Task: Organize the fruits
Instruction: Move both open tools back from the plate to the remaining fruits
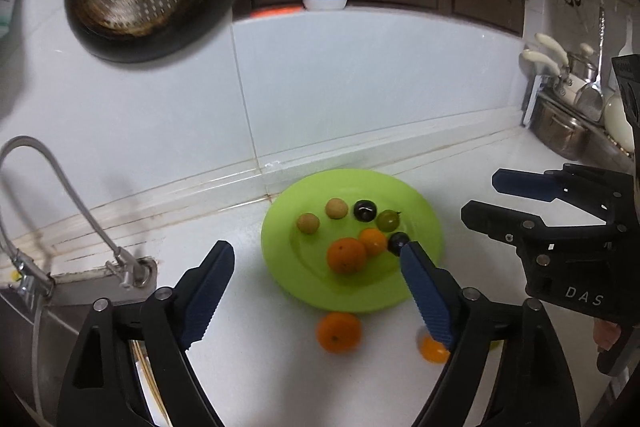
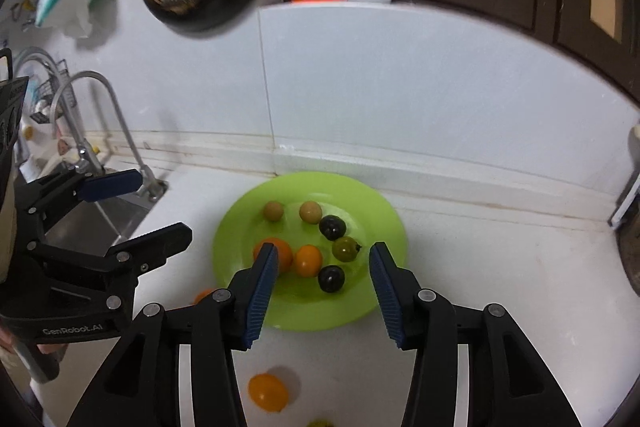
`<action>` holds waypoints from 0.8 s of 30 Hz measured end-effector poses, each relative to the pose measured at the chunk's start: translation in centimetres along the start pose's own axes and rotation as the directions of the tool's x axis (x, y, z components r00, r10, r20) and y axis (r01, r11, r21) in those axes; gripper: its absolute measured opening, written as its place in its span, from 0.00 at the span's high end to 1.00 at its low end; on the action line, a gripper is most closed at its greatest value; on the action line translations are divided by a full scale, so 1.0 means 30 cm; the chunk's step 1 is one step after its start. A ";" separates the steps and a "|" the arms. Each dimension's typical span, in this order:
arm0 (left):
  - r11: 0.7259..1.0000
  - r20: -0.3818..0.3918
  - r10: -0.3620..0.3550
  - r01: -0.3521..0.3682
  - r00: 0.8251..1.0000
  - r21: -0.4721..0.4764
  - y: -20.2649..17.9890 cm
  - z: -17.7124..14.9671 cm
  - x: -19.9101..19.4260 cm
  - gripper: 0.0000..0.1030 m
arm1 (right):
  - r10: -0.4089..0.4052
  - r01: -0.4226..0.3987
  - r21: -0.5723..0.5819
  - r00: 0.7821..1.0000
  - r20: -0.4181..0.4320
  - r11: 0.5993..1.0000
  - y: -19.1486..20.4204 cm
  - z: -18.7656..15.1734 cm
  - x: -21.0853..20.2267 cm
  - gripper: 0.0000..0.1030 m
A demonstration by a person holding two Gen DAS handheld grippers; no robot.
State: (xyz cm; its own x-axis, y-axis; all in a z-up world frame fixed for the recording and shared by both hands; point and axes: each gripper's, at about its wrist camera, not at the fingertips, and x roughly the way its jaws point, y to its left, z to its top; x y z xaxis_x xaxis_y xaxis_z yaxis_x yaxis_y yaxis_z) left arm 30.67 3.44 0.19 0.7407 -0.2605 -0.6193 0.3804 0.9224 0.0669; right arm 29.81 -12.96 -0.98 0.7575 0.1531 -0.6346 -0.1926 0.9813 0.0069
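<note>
With both your left gripper [image 1: 316, 259] and right gripper [image 2: 323, 259] open and empty above the round lime-green plastic plate [image 2: 384, 227] at centre frame, the loose orange tangerine [image 1: 338, 331] on the white desk [image 1: 260, 347] below could roll away if nudged.

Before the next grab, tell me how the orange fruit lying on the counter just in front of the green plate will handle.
The orange fruit is round and sits on bare, smooth counter just off the green plate, so a nudge would probably roll it. Its skin looks firm, likely fine in a moderate squeeze. It looks wide for the pads, so an off-centre grip may squirt it out.
</note>
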 end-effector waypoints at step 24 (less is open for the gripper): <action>0.988 0.062 -0.051 0.042 0.997 0.151 -0.225 -0.162 -0.195 0.12 | -0.001 0.003 -0.062 0.999 0.038 0.998 0.019 -0.213 -0.279 0.53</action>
State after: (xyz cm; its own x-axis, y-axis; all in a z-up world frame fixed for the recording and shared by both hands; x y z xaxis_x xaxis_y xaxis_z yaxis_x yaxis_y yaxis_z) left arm 21.08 0.13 -0.45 0.7528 -0.3248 -0.5725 0.4903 0.8570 0.1585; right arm 19.38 -14.43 -0.61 0.7809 0.1570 -0.6046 -0.2284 0.9726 -0.0425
